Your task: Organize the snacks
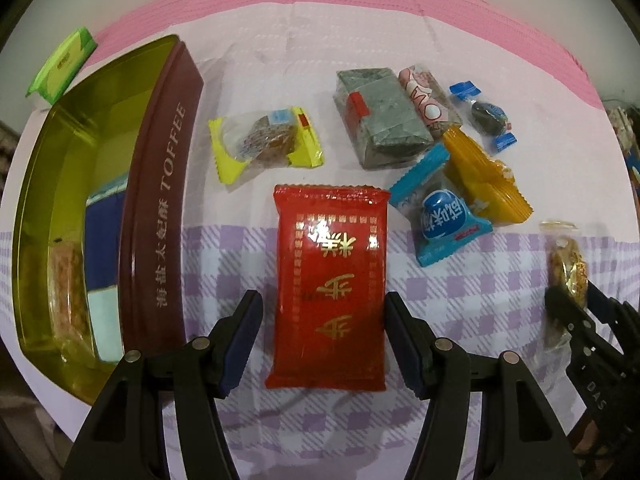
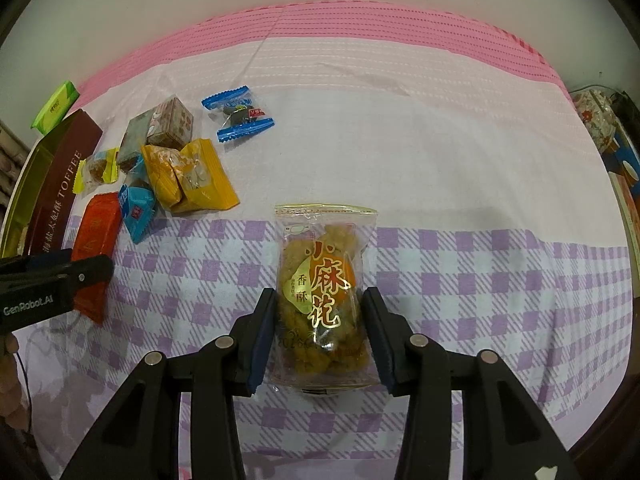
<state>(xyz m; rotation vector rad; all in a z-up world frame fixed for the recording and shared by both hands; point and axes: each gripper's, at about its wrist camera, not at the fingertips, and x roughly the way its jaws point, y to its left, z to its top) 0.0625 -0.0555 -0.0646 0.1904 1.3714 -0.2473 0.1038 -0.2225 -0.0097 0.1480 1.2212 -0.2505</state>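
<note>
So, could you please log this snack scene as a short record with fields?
surface: checked cloth
container: open toffee tin, some snacks inside
left gripper: straddles red packet, pads at its edges
right gripper: straddles fried twist packet, pads at its sides
loose: yellow-ended snack, blue packet, orange packets

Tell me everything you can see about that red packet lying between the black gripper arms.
The red packet is a flat, glossy, rectangular sealed wrapper with crimped ends, printed with gold characters and a gold dotted border. It lies flat on the checked cloth, lengthwise between the fingers of the left gripper. The right finger's pad meets the packet's edge; the left pad stands slightly clear. Beside it stands the open toffee tin, not touching.
</note>
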